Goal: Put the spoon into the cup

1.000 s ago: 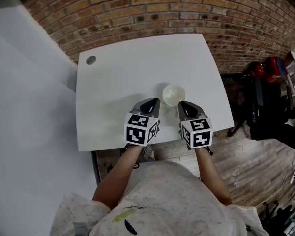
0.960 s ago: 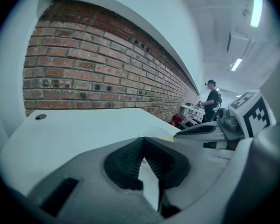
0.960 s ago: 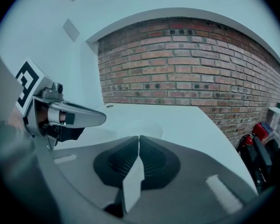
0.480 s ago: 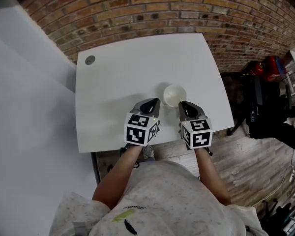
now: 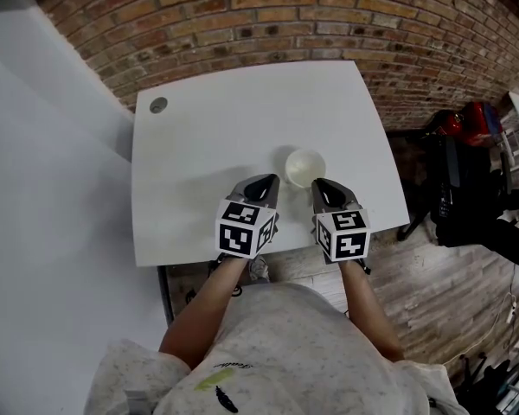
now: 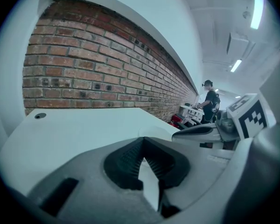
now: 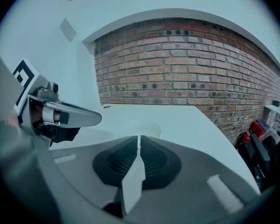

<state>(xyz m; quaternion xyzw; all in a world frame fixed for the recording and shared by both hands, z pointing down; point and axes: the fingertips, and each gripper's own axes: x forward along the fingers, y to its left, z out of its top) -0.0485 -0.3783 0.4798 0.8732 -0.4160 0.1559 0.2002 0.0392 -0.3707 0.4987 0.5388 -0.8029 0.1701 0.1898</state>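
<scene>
A white cup (image 5: 305, 167) stands on the white table (image 5: 216, 137), right of centre and near the front edge. I see no spoon in any view. My left gripper (image 5: 266, 180) hovers just left of the cup, its jaws together with nothing between them. My right gripper (image 5: 322, 184) sits just in front of the cup, also shut and empty. In the right gripper view the cup (image 7: 136, 125) shows faintly beyond the closed jaws of the right gripper (image 7: 139, 139), with the left gripper (image 7: 79, 118) at its left. In the left gripper view the left gripper (image 6: 142, 146) is closed over bare tabletop.
A brick wall (image 5: 268, 15) runs behind the table. A round cable hole (image 5: 159, 105) sits at the table's far left corner. Red and black bags (image 5: 463, 132) lie on the wooden floor to the right. A person (image 6: 209, 101) stands far off.
</scene>
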